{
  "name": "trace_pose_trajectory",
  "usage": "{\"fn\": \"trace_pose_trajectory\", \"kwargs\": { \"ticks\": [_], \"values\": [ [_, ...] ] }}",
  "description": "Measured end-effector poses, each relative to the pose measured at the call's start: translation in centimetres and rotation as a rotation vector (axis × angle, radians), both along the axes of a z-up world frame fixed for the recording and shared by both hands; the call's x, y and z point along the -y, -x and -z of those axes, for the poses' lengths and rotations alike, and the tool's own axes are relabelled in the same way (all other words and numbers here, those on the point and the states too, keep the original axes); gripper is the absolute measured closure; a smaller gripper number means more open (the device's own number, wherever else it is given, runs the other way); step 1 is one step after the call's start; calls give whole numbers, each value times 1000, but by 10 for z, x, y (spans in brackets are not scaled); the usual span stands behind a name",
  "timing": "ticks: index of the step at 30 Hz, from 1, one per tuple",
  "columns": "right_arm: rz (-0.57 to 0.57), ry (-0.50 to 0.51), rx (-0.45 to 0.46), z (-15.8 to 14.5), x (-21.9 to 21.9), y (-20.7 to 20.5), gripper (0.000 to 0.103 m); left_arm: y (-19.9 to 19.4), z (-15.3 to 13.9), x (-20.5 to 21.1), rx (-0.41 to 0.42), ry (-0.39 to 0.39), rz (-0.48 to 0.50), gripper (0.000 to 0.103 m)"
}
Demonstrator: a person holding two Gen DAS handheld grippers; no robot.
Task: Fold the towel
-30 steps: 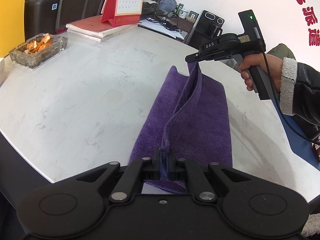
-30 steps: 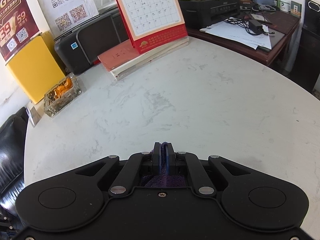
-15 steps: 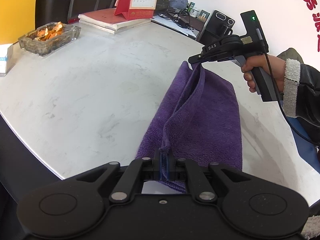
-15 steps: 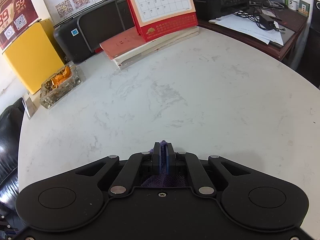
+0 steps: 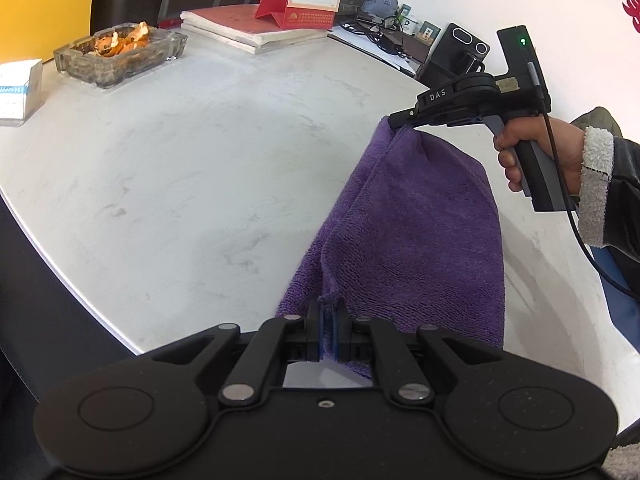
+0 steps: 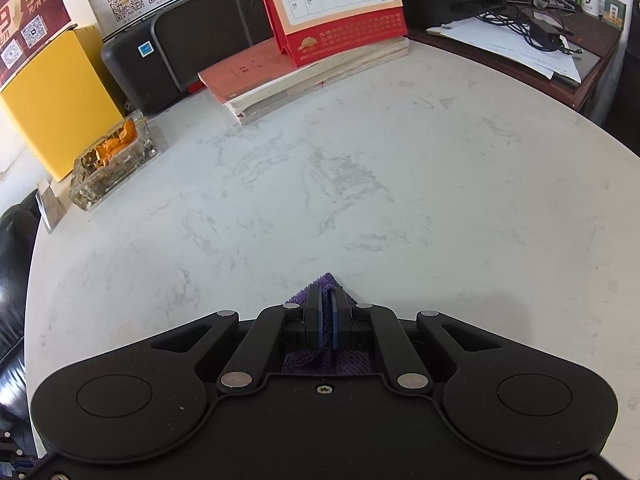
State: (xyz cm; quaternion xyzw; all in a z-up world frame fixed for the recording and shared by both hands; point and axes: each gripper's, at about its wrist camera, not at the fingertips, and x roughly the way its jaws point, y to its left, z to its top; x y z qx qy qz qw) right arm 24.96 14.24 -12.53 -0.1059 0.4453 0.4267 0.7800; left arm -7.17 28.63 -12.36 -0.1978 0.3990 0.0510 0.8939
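A purple towel (image 5: 404, 240) hangs stretched between both grippers above the white marble table (image 5: 200, 168). My left gripper (image 5: 328, 312) is shut on its near corner at the bottom of the left wrist view. My right gripper (image 5: 394, 122), held by a hand, is shut on the far corner, which is lifted off the table. In the right wrist view the right gripper (image 6: 327, 300) pinches a purple towel tip (image 6: 326, 280) that pokes out past the pads. The towel's lower layer is mostly hidden under the raised fold.
A glass ashtray (image 5: 120, 56) with orange peels sits at the far left, beside a small white box (image 5: 18, 92). Stacked books (image 6: 312, 76) carry a red desk calendar (image 6: 336, 8). A black printer (image 6: 188, 36) and yellow box (image 6: 52, 96) stand behind. The table edge (image 5: 80, 292) curves near.
Both grippers have carried the towel's held edge toward the right, so the raised fold now drapes over the rest of the towel. The grips are unchanged.
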Motion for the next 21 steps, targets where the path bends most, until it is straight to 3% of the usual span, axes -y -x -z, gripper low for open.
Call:
{"fn": "trace_pose_trajectory", "kwargs": {
  "ticks": [8, 21],
  "values": [
    [45, -71, -21, -8, 13, 3, 99, 5, -13, 7, 34, -4, 12, 99],
    [63, -176, -6, -45, 47, 9, 99, 8, -41, 27, 75, -24, 68, 99]
  ]
}}
